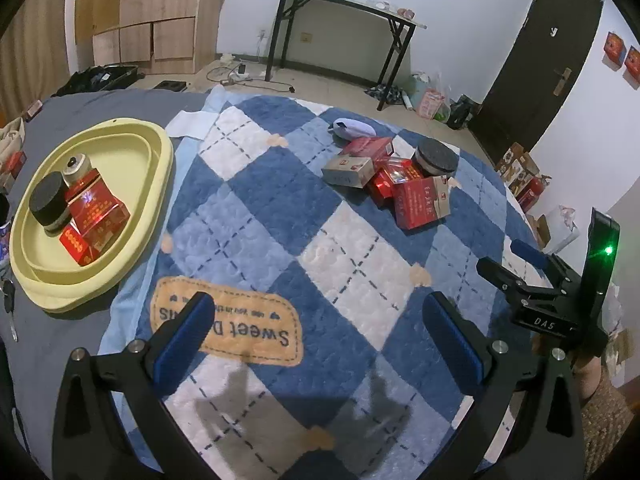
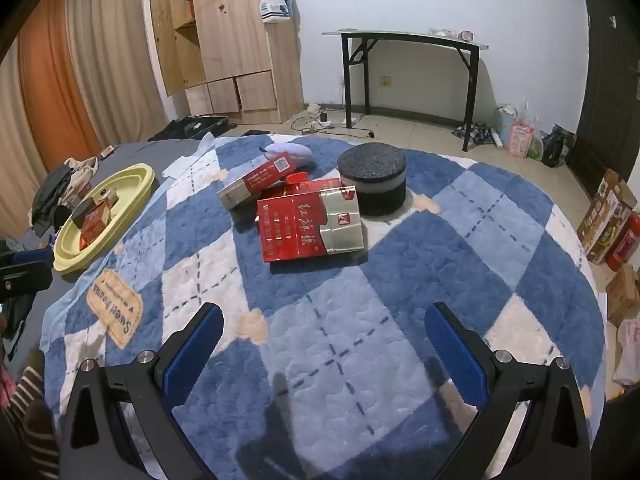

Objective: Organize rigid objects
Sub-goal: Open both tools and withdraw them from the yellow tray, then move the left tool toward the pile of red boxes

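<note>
A pale yellow tray (image 1: 160, 148) lies at the left of the blue checked blanket and holds red boxes (image 1: 98, 210), a black round tin (image 1: 48, 200) and a small jar (image 1: 76, 166). It also shows in the right wrist view (image 2: 140, 178). A pile of red boxes (image 1: 420, 196) and a black round tin (image 1: 436, 156) lie further right. In the right wrist view a red and silver box (image 2: 310, 224) lies in front of the tin (image 2: 372, 182). My left gripper (image 1: 316, 328) is open and empty. My right gripper (image 2: 324, 340) is open and empty, short of the pile.
A lilac soft object (image 1: 354, 128) lies behind the pile. The blanket (image 2: 400, 280) covers a bed; keys (image 1: 10, 300) lie at its left edge. A black folding table (image 2: 412, 68), a wooden wardrobe (image 2: 236, 40) and cartons (image 2: 608, 220) stand around.
</note>
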Demonstrator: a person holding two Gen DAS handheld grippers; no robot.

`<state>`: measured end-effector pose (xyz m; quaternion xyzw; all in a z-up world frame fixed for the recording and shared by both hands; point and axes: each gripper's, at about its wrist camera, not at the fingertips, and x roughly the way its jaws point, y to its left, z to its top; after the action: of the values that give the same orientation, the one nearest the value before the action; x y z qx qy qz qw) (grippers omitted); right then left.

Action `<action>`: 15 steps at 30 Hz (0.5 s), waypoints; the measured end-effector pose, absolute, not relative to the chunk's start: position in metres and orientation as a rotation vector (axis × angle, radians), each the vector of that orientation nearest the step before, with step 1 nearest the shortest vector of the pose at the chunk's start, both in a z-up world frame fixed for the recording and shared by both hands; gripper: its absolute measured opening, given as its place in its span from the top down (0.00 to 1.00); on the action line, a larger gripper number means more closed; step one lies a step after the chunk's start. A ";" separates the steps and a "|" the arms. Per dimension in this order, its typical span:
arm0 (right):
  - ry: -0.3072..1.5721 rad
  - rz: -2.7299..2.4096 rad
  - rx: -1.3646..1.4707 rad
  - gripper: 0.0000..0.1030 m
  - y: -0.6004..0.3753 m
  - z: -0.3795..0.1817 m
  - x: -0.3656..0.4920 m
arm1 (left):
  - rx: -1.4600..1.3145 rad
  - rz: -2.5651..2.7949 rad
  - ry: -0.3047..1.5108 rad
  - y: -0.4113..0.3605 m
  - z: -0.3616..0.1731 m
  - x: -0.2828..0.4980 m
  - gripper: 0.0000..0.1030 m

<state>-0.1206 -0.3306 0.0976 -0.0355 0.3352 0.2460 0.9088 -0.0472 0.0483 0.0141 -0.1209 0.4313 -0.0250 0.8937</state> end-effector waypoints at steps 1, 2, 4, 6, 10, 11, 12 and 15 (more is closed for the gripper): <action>0.692 0.508 -0.074 0.00 -0.330 0.098 -0.120 | -0.253 -0.052 0.894 0.049 0.013 -0.047 0.00; 0.692 0.509 -0.075 0.00 -0.330 0.097 -0.121 | -0.255 -0.053 0.896 0.048 0.013 -0.047 0.00; 0.694 0.508 -0.074 0.00 -0.330 0.097 -0.120 | -0.253 -0.051 0.897 0.049 0.013 -0.048 0.00; 0.697 0.511 -0.069 0.00 -0.331 0.096 -0.120 | -0.255 -0.054 0.895 0.049 0.013 -0.047 0.00; 0.702 0.513 -0.066 0.00 -0.331 0.095 -0.120 | -0.253 -0.053 0.893 0.049 0.014 -0.047 0.00; 0.702 0.513 -0.067 0.00 -0.331 0.095 -0.121 | -0.254 -0.053 0.893 0.049 0.014 -0.047 0.00; 0.703 0.512 -0.067 0.00 -0.332 0.095 -0.121 | -0.254 -0.054 0.893 0.048 0.014 -0.048 0.00; 0.704 0.512 -0.065 0.00 -0.332 0.094 -0.120 | -0.261 -0.050 0.896 0.048 0.013 -0.048 0.00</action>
<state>-0.1203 -0.3318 0.0943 -0.0317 0.3411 0.2478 0.9062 -0.0480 0.0478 0.0130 -0.1256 0.4320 -0.0243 0.8927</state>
